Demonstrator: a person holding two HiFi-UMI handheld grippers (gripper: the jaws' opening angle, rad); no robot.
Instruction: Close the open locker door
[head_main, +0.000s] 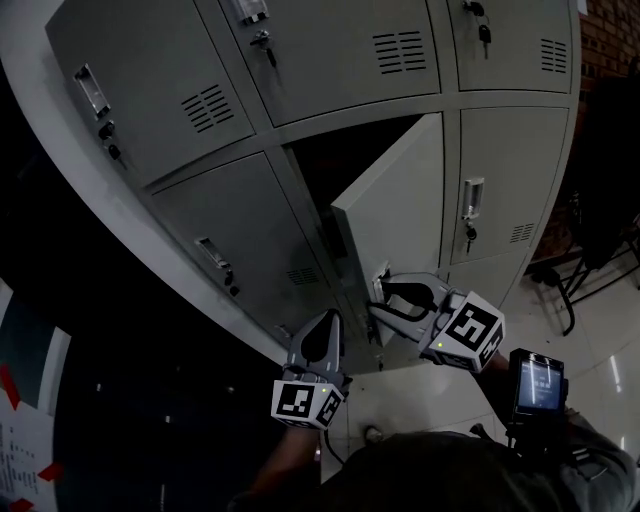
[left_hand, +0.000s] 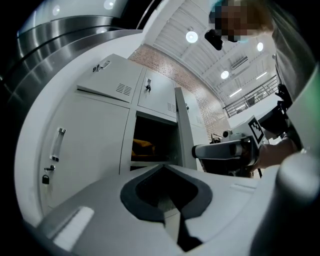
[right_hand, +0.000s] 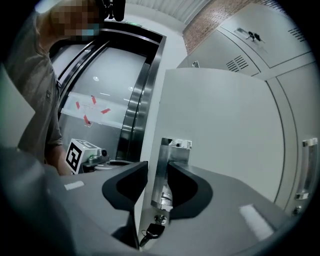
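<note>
Slip risk: right claw (right_hand: 157, 170), clamped on silvery metal handle plate (right_hand: 165, 165) of grey steel locker door (head_main: 395, 200), could lose its shallow hold mid-swing; left claw (left_hand: 162, 172) together, empty.

Pale grey locker door (head_main: 395, 205)

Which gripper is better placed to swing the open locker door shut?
Right. The right gripper has its jaws closed on the handle at the free edge of the open locker door. The left gripper is shut, empty and apart from the door.
</note>
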